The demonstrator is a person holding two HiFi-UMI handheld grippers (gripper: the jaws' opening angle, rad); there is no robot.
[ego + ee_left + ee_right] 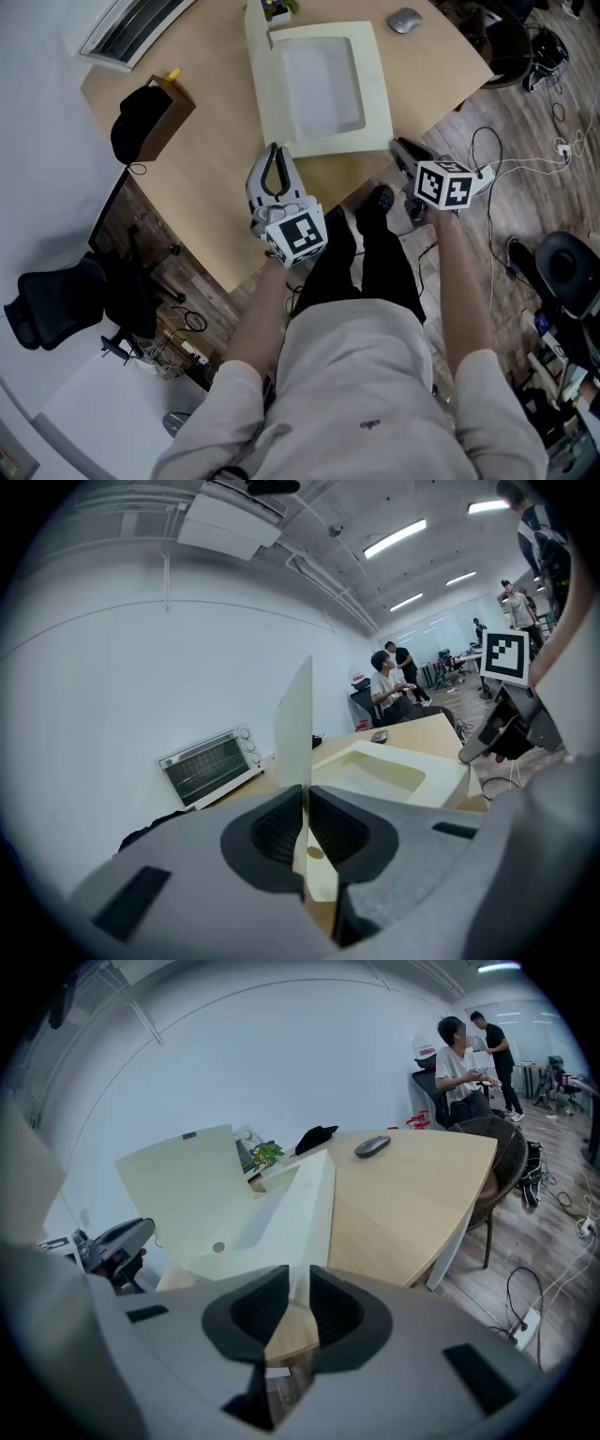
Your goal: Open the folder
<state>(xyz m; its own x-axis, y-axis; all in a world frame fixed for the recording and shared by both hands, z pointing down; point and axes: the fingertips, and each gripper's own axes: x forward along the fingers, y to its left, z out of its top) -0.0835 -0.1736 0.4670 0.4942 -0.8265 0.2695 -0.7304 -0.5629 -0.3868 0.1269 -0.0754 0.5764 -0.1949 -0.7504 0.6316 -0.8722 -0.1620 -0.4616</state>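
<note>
A cream folder (323, 84) lies on the wooden table (211, 169) with its shallow tray (384, 775) uncovered. Its cover flap (295, 719) stands almost upright along the tray's left side and shows edge-on as a thin sheet. My left gripper (307, 794) is shut on the flap's near edge (275, 159). My right gripper (398, 147) sits at the folder's near right corner. In the right gripper view that corner (314, 1241) runs in between the jaws of the right gripper (298, 1283), which close on it. The raised flap (183, 1194) and the left gripper (117, 1241) show there too.
A grey mouse (404, 20) and a small plant (265, 1155) sit at the table's far end. A brown box with a black cap (145, 120) stands at the left. A toaster oven (208, 764) is beyond it. Chairs, cables and people are around the table.
</note>
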